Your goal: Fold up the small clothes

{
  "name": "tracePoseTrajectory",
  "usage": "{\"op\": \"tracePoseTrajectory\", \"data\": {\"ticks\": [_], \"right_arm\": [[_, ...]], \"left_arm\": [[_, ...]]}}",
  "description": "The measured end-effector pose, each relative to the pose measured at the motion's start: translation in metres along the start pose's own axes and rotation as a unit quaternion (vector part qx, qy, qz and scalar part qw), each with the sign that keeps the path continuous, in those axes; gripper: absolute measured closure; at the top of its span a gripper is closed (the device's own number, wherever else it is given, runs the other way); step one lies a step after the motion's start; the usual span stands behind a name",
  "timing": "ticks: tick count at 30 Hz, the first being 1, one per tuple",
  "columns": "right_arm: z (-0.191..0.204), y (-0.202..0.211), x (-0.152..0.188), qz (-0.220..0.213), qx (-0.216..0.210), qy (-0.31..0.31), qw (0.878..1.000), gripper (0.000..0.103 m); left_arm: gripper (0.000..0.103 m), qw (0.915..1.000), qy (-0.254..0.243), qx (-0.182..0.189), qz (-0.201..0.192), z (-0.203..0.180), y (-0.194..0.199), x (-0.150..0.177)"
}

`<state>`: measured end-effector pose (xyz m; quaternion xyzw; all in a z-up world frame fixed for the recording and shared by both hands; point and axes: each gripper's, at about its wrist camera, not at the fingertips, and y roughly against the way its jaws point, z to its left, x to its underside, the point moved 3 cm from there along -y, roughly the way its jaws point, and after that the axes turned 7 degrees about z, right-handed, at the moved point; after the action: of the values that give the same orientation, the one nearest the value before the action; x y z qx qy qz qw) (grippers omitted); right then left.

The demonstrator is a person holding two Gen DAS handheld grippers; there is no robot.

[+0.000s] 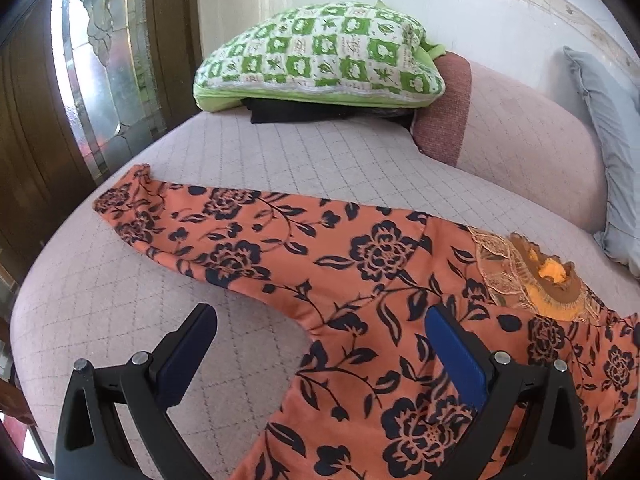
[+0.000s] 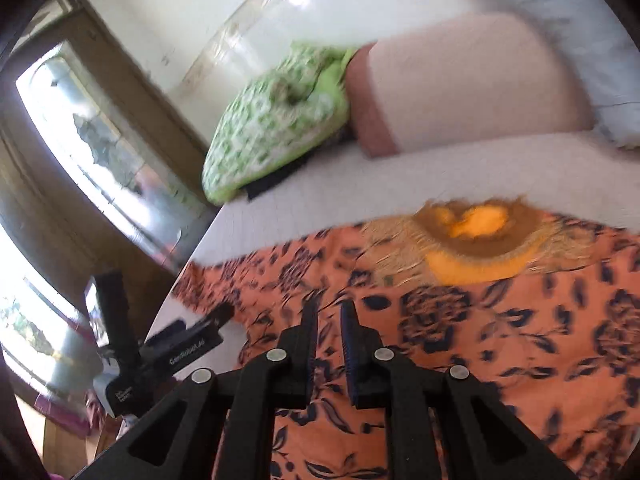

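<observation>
An orange floral top [image 1: 372,280] lies spread flat on a pale quilted bed [image 1: 280,148], one sleeve stretched out toward the window side. The left tool [image 1: 320,334] hovers over the sleeve's underarm, fingers wide apart, holding nothing. The right tool [image 2: 329,314] hangs above the chest area below the lace collar [image 2: 472,240], fingers narrow, a slim gap between them. A green patterned pillow [image 1: 320,52] sits at the bed's far end.

The left claw [image 1: 320,328] points forward and slightly downward, its two blue-padded fingers [image 1: 456,356] spread wide apart with nothing between them. The right claw [image 2: 329,312] also angles downward, its fingers [image 2: 310,344] nearly parallel with a narrow gap, gripping nothing.
</observation>
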<state>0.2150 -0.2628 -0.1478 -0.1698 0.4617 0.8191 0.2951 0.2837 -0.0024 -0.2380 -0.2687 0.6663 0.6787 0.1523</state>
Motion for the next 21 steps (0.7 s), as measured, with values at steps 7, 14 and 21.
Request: {"op": "tracePoseTrajectory", "data": {"ticks": [7,14,21], "right_arm": [[-0.096,0.063,0.032,-0.034,0.031,-0.176,0.983,0.089],[-0.192,0.118,0.050,-0.119,0.051,-0.320,0.939,0.089],[-0.225,0.097,0.054,-0.078,0.056,-0.373,0.923,0.089]], "left_arm": [[0.025,0.9963,-0.037,0.064,0.044,-0.026,-0.018,0.012],[0.052,0.9844,-0.083,0.101,0.118,-0.060,-0.060,0.029],[0.042,0.9793,-0.127,0.114,0.108,-0.090,-0.060,0.031]]}}
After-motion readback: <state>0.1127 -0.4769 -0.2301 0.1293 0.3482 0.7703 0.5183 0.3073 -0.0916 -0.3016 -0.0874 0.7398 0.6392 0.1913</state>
